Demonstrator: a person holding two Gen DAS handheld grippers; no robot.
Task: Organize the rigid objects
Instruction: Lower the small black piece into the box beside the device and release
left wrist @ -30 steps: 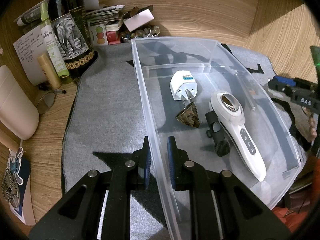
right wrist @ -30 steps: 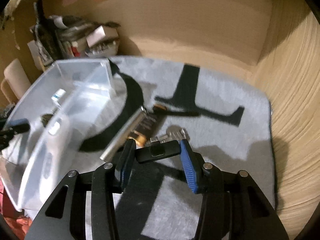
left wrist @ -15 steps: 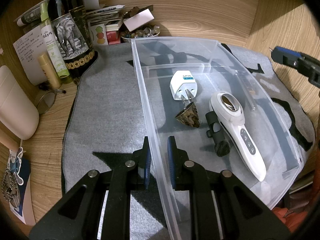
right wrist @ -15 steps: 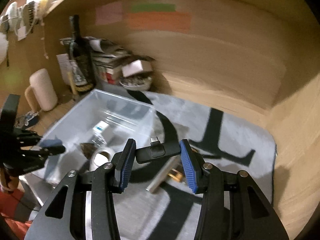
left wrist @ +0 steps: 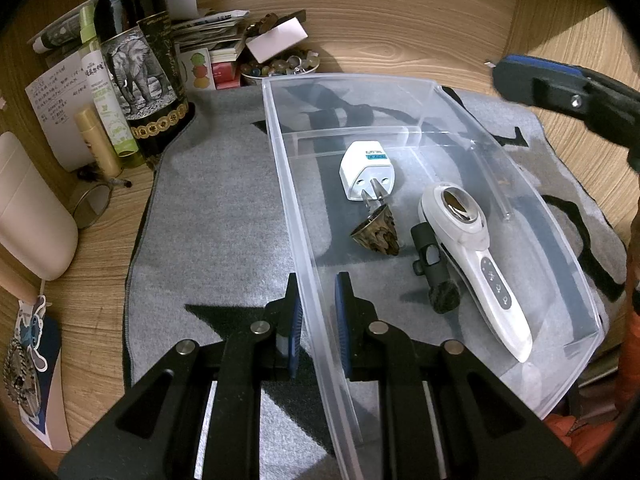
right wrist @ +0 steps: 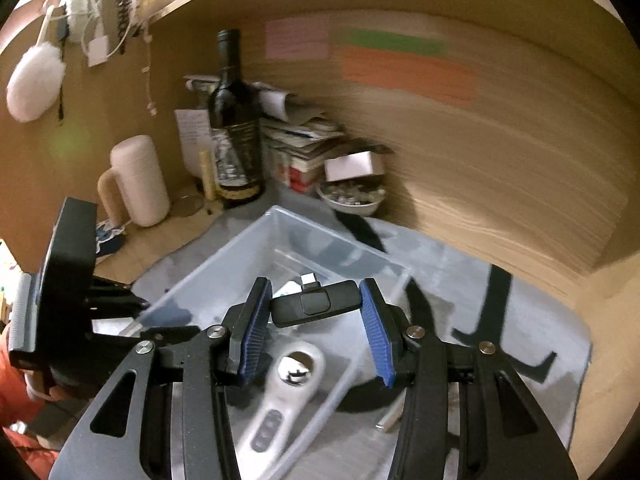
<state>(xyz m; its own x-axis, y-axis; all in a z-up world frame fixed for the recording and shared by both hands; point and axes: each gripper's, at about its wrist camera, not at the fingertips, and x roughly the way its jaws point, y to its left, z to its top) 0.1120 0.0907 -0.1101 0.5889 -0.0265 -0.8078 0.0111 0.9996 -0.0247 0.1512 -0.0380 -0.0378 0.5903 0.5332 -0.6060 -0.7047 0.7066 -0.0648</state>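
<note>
Now we steady the bin (left wrist: 420, 92), the biggest thing on the mat (left wrist: 216, 216), with the left gripper (left wrist: 316, 308), its jaws pinching the near wall. Inside lie the white wand (left wrist: 476, 264), the plug (left wrist: 368, 172), a black tube (left wrist: 434, 272) and a small cone (left wrist: 378, 234). The right gripper (right wrist: 316, 320) hangs above the bin, jaws pressed on a black adapter (right wrist: 314, 306) held crosswise. We should lower it over bare floor near the divider, clear of the wand, before spreading the jaws.
</note>
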